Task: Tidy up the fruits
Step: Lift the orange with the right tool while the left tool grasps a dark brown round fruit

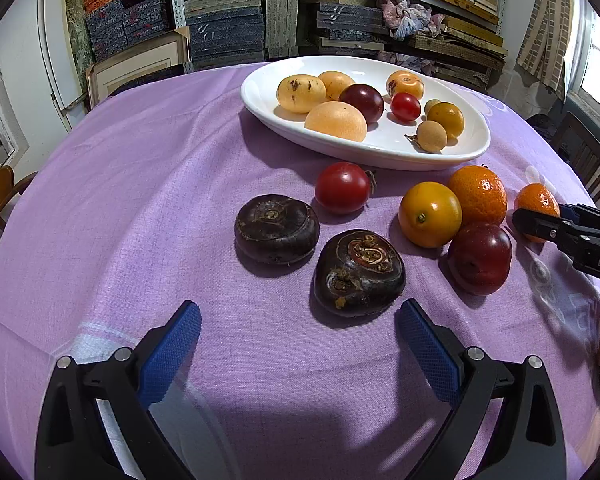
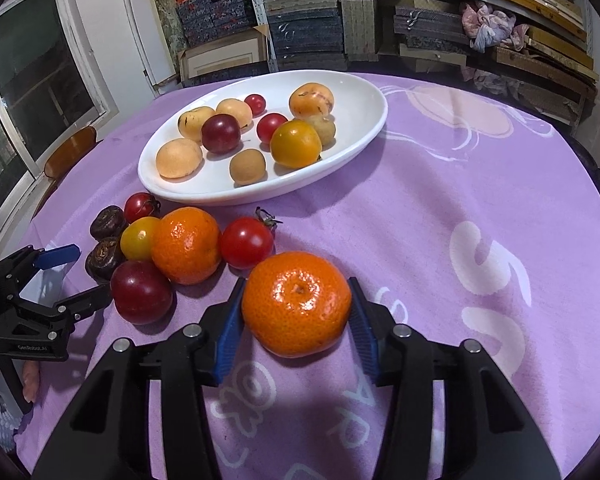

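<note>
Shelves stacked with patterned boxes [image 1: 224, 28] stand behind a round table under a purple cloth [image 1: 140, 200], where a white oval dish [image 2: 352, 120] already carries pale yellow fruits, a dark plum, small red tomatoes and two brown round fruits. Loose on the cloth just in front of the dish lie a cherry tomato [image 1: 342, 187], a yellow-orange fruit [image 1: 430, 214], a mandarin [image 1: 478, 194], a red plum [image 1: 480, 258] and two dark water chestnuts [image 1: 278, 229], the yellow fruit, mandarin and plum touching one another. The right gripper [image 2: 298, 320] has its blue pads pressed on both sides of a second mandarin [image 2: 296, 302], clamped on it, the fruit low over the cloth near the cluster; whether it rests on the cloth cannot be told. The left gripper [image 1: 298, 322] hangs with its fingers spread wide and nothing between them, just short of the nearer water chestnut [image 1: 359, 272]
</note>
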Tool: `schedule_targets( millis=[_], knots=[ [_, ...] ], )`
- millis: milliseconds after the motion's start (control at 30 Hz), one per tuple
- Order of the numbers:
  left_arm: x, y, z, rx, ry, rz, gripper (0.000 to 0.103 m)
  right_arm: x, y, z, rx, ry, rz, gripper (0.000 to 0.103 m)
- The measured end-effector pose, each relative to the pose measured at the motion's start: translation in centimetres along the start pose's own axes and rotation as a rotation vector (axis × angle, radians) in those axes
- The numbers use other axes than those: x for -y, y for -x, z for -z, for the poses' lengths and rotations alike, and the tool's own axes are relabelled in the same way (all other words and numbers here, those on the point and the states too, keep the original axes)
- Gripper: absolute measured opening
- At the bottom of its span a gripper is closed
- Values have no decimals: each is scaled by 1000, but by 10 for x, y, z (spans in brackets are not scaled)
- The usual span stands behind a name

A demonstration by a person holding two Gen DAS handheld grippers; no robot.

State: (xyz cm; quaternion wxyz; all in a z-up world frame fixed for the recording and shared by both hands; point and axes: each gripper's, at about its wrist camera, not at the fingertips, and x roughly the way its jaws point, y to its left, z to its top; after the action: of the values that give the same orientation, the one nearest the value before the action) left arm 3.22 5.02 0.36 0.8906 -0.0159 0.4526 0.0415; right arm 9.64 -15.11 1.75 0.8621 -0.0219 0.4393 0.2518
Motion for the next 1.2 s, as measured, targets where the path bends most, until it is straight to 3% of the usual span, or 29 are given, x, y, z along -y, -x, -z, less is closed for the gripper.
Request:
schedule_targets(
  millis=[500,633,1000,1133,1200],
  knots=[
    [0,0,-1,2,4,-14,100,-9,20,25,-2,76,52,48],
    [-3,8,-5,51,43,-30,100,-9,17,25,-11,80,57,48],
    [8,-3,-21,10,82,82,99,-8,15,26,-18,69,41,50],
    [16,-3,-26,8,31,102,77,-6,16,26,-18,65,25,53],
    [21,-5,-28,5,3,105,73,-7,16,26,-19,68,23,54]
  ],
)
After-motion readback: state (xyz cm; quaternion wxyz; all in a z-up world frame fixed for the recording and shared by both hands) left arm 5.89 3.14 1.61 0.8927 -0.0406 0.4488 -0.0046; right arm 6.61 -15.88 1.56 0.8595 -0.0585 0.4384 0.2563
